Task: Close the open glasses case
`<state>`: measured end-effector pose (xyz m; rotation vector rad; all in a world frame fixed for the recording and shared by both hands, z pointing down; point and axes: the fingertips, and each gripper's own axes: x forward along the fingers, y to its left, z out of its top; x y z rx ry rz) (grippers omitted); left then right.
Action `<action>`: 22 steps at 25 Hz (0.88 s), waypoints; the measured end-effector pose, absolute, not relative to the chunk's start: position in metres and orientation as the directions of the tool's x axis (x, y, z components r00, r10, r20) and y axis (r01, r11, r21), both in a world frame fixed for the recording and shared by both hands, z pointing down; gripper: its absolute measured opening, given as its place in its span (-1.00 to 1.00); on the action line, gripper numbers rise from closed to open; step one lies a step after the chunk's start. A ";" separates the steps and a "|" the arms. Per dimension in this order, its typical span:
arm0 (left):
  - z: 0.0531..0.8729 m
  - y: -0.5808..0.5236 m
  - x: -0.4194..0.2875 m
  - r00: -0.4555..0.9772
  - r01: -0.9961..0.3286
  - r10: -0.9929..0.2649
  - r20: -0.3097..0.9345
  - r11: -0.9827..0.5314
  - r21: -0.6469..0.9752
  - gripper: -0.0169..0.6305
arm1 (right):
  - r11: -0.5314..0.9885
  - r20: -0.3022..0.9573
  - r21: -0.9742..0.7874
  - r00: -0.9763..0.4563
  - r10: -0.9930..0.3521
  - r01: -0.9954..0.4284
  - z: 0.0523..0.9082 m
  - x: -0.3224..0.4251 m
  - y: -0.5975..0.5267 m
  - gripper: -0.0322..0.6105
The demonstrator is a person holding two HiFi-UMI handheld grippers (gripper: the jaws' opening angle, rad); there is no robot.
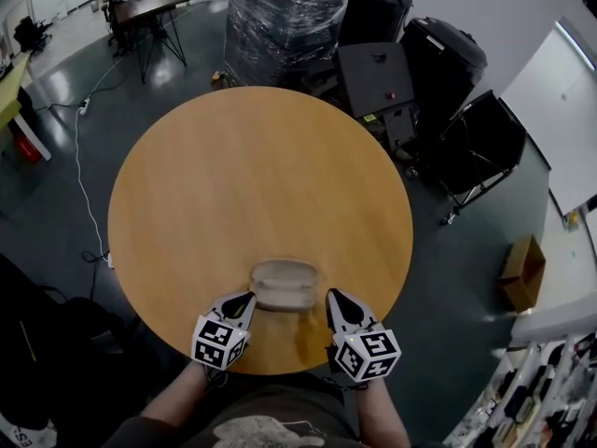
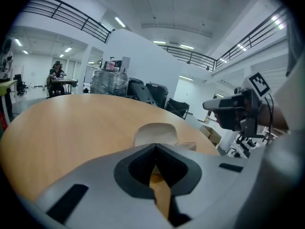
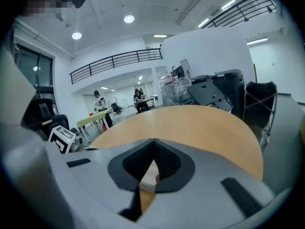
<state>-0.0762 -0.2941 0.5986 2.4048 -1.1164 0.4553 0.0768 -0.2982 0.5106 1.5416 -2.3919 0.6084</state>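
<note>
An open beige glasses case (image 1: 284, 285) lies near the front edge of the round wooden table (image 1: 252, 175), both halves facing up. My left gripper (image 1: 244, 300) sits just left of the case, shut and empty. Just right of the case is my right gripper (image 1: 334, 298), also shut with nothing held. In the left gripper view the case (image 2: 155, 133) shows right beyond the closed jaws of the left gripper (image 2: 154, 147), with the right gripper (image 2: 233, 109) off to the side. The right gripper view shows the right gripper (image 3: 153, 141) with its jaws together over bare tabletop; the case is hidden there.
Beyond the table stand a plastic-wrapped pallet (image 1: 284, 17), black bins (image 1: 438, 59) and a black chair (image 1: 480, 147). A cardboard box (image 1: 522, 271) sits on the floor at right. A white cable (image 1: 82, 166) runs along the floor at left.
</note>
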 end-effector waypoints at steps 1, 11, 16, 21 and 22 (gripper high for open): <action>0.602 -0.294 -0.075 0.623 -0.774 -0.622 0.474 -0.578 0.258 -0.92 | 0.358 0.409 -0.218 -0.418 -0.811 -0.908 0.512 0.075 -0.300 -0.93; 0.615 -0.292 -0.068 0.621 -0.777 -0.606 0.496 -0.558 0.291 -0.92 | 0.381 0.420 -0.250 -0.454 -0.786 -0.890 0.519 0.078 -0.323 -0.93; 0.622 -0.285 -0.067 0.591 -0.803 -0.617 0.519 -0.513 0.304 -0.92 | 0.425 0.429 -0.262 -0.499 -0.753 -0.867 0.523 0.071 -0.335 -0.93; 0.631 -0.280 -0.069 0.569 -0.818 -0.610 0.552 -0.491 0.300 -0.92 | 0.476 0.421 -0.280 -0.553 -0.719 -0.833 0.521 0.059 -0.339 -0.93; 0.634 -0.278 -0.069 0.566 -0.820 -0.608 0.558 -0.488 0.300 -0.92 | 0.485 0.421 -0.282 -0.561 -0.712 -0.828 0.522 0.057 -0.338 -0.93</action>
